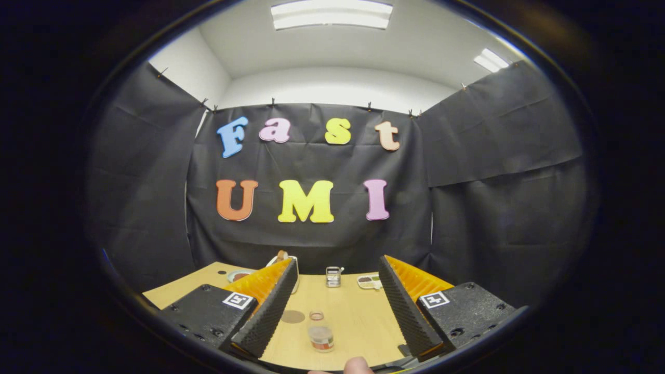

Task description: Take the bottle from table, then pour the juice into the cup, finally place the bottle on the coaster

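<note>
A small clear bottle [321, 336] with a reddish label stands upright on the wooden table [358, 317], between my fingers and close in front of me. Just beyond it stands a small clear cup [316, 315]. A round brown coaster [293, 316] lies flat to the cup's left, near my left finger. My gripper [337, 306] is open wide, its fingers apart on either side of the bottle and touching nothing.
At the table's far edge by the black wall stand a small metal rack [333, 276], a flat palette-like tray [369, 281] to its right, a round dish [238, 275] at the left and a white jug-like thing [283, 258] partly behind my left finger. A fingertip [357, 365] shows nearest me.
</note>
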A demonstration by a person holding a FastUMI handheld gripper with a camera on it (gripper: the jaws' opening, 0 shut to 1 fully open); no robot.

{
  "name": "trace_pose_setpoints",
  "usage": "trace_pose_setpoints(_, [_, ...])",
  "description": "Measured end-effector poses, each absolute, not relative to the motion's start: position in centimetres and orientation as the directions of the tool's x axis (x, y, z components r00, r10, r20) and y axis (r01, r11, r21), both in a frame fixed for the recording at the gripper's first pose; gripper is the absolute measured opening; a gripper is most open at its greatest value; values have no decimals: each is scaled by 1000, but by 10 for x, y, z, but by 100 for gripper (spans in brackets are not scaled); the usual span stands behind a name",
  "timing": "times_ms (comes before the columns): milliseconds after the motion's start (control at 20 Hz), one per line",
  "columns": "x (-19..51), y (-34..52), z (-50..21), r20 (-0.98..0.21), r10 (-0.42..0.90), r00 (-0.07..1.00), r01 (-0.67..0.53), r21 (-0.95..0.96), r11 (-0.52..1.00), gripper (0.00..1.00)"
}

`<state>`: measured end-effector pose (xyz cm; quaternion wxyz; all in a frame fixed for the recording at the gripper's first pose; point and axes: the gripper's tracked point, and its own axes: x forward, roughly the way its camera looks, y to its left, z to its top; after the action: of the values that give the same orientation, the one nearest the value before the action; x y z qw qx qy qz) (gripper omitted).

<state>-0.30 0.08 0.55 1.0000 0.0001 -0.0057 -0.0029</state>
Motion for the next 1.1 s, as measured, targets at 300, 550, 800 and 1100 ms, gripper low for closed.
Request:
trace_pose_setpoints(300, [-6, -1, 6, 18, -16, 1000, 16, 0, 1000, 100])
trace_pose_setpoints(550, [-7, -2, 5, 19, -15, 1000, 15, 5, 1000, 100])
trace_pose_setpoints(800, [-7, -3, 1, 12, -16, 1000, 16, 2, 1000, 100])
trace_pose_setpoints(1100, [-9, -9, 0, 13, -23, 1000, 23, 10, 1000, 100])
